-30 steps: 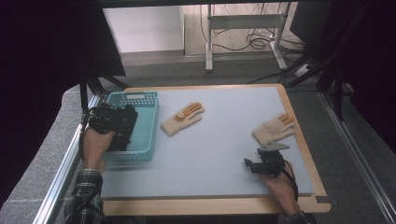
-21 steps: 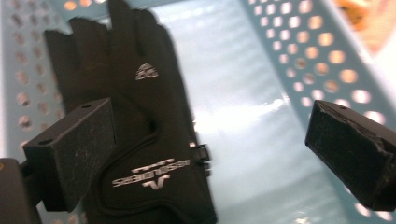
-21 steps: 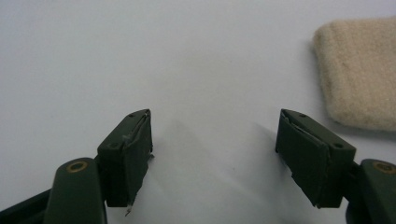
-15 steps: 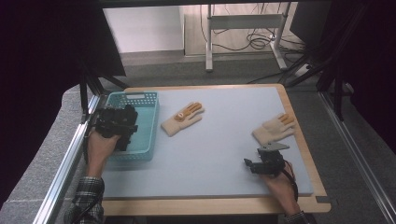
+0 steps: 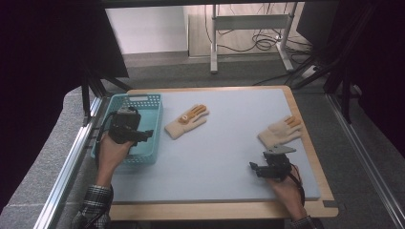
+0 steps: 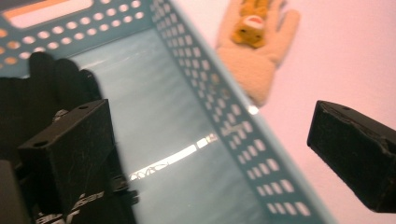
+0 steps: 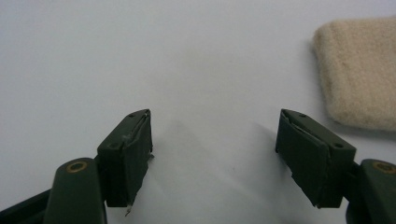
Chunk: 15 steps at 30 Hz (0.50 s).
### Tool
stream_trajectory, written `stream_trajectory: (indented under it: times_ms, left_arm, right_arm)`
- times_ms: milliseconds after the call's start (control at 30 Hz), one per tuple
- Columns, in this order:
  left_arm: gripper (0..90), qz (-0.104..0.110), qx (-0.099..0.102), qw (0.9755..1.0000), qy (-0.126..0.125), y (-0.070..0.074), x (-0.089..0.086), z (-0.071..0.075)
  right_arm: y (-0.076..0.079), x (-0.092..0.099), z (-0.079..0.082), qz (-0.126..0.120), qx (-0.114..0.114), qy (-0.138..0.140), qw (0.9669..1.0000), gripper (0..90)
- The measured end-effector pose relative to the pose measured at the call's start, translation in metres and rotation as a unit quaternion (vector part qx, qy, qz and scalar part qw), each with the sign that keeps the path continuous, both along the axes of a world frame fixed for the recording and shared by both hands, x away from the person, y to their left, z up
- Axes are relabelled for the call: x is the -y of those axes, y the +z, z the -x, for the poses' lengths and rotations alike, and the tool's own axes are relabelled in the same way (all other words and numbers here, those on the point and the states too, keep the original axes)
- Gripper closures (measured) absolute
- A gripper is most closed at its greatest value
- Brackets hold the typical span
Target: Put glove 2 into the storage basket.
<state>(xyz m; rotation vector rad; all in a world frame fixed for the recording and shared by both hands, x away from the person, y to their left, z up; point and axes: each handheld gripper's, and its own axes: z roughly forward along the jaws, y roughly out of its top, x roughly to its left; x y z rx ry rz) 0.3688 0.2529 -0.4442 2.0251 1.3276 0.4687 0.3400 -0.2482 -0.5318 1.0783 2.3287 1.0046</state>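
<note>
A beige glove with orange fingers [image 5: 187, 120] lies on the pale mat just right of the teal basket [image 5: 148, 102]. My left gripper [image 5: 144, 135] hovers over the basket, open, its jaws straddling the basket's right wall [image 6: 233, 126] with nothing held. In the left gripper view the same beige glove [image 6: 254, 56] lies beyond that wall, and a black finger-shaped thing [image 6: 51, 84], maybe a dark glove, lies inside the basket. A second beige glove [image 5: 281, 131] lies at the right. My right gripper [image 5: 256, 168] rests low on the mat in front of it, open and empty [image 7: 215, 154]; that glove's cuff [image 7: 359, 70] is off to its upper right.
The mat [image 5: 224, 152] sits on a wooden table with a rim along the front and right [image 5: 325, 191]. A metal rail [image 5: 67, 167] runs along the left side. Beyond the far edge stand a frame's legs and cables on the floor [image 5: 248, 43].
My left gripper has shifted a little to the right over the basket, toward the orange-fingered glove. The right gripper and both beige gloves have stayed put.
</note>
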Motion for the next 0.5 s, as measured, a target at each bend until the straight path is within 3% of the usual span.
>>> stream_trajectory:
  times_ms: [267, 500]
  left_arm:
    - [0.0, 0.008, 0.016, 0.9994, -0.031, 0.003, 0.027, 0.01]
    - [0.0, 0.004, 0.038, 0.996, -0.081, 0.01, 0.062, 0.024]
  right_arm:
    - [0.0, 0.0, 0.0, 0.0, 0.0, 0.0, 1.0, 26.6]
    - [0.0, 0.0, 0.0, 0.0, 0.0, 0.0, 1.0, 26.6]
